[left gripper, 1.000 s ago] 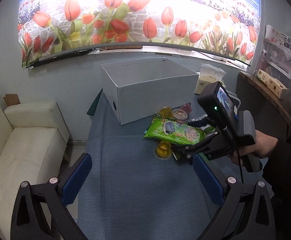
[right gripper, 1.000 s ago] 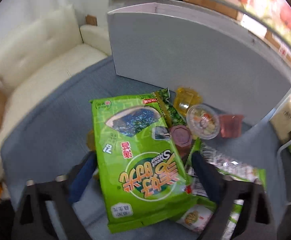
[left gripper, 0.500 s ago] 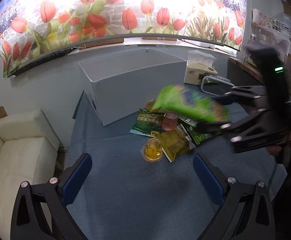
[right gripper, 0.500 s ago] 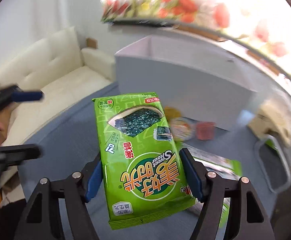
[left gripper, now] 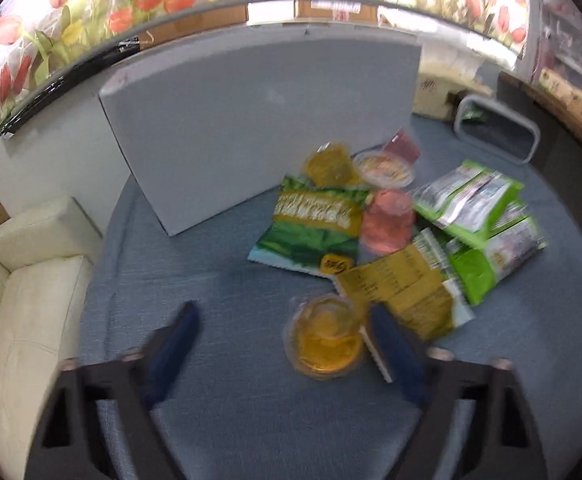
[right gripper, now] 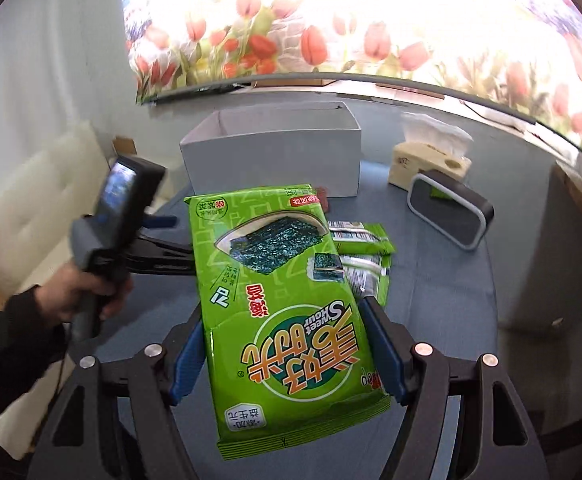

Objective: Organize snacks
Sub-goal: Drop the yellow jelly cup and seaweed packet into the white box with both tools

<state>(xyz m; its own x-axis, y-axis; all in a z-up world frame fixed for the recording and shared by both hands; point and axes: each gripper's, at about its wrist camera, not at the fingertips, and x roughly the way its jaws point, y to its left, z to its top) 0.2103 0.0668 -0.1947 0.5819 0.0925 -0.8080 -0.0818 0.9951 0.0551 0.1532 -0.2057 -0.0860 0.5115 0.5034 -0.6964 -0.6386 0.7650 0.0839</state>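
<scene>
Above the blue cloth surface, the right hand-held gripper clamps a large green seaweed snack packet, short of the open white cardboard box; the left hand-held gripper gapes around a clear orange jelly cup, apparently not pinching it.

The seaweed pack has been lifted off the pile and is now gripped between the fingers of the right gripper, raised in the middle of the right wrist frame. The left gripper has been brought down close to the table, and the yellow cup is now seen between its spread fingers, low in the left wrist frame.
</scene>
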